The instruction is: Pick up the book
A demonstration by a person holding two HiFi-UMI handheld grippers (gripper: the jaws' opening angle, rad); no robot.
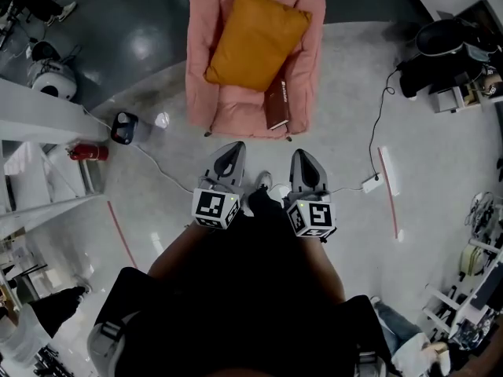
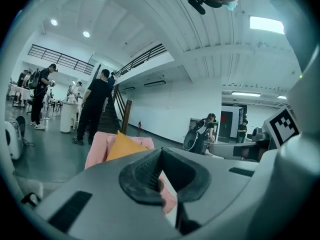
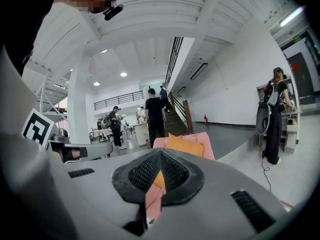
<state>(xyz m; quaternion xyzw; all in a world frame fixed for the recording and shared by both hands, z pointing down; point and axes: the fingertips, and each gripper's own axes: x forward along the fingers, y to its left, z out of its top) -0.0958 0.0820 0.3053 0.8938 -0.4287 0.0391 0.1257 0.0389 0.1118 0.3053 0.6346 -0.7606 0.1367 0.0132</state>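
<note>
Fingers (image 3: 145, 171) clenched on nothing, the left gripper (image 1: 235, 144) and right gripper (image 1: 301, 155) face the pink armchair (image 1: 200, 69), where the book (image 1: 277, 105) rests at the seat's front right corner; opening one gripper before reaching looks wise.

A pink armchair (image 1: 200, 61) with an orange cushion (image 1: 255, 38) stands where a glossy pale floor (image 1: 444, 210) meets a darker grey floor (image 1: 134, 22) that runs on behind the chair. Left of the armchair sits a red fire extinguisher (image 1: 88, 153). To the chair's right, a black cable (image 1: 377, 124) runs to a white power strip (image 1: 371, 184) beside a red floor line (image 1: 389, 187). Beyond the armchair, a staircase (image 3: 176, 118) climbs along a white wall (image 3: 225, 94) under round ceiling lights (image 3: 123, 74), with people (image 3: 154, 115) standing at its foot.
</note>
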